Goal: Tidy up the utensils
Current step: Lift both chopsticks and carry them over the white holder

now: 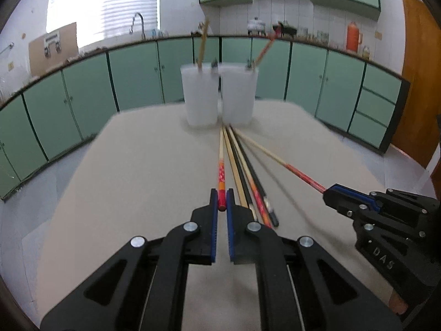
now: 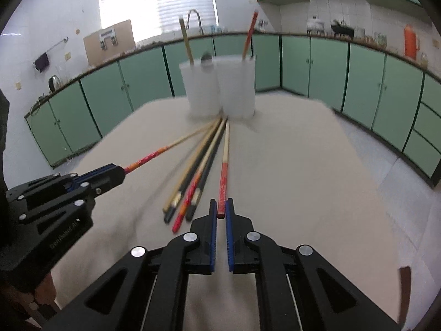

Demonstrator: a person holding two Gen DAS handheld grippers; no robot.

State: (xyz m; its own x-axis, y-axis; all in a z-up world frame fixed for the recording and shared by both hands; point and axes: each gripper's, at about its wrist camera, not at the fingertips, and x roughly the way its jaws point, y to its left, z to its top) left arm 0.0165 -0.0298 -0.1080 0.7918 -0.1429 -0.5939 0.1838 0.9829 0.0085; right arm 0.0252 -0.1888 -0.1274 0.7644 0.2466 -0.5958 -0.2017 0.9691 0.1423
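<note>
We count two white holders, the left holder (image 1: pixel 201 95) and the right holder (image 1: pixel 239 93), side by side straight ahead of both tongs. One chopstick stands in each, a tan one (image 1: pixel 203 42) and a red-tipped one (image 1: pixel 264 51). Four loose chopsticks (image 2: pixel 190 182) lie between the tongs; each tong pinches one more, the orange-patterned one (image 1: pixel 222 176) and the plain red-ended one (image 2: pixel 223 176).

Window (image 2: pixel 157 0) glare blown out; fisheye edge warp; motion blur.

"DAS" on right gripper (image 1: pixel 329 193)
</note>
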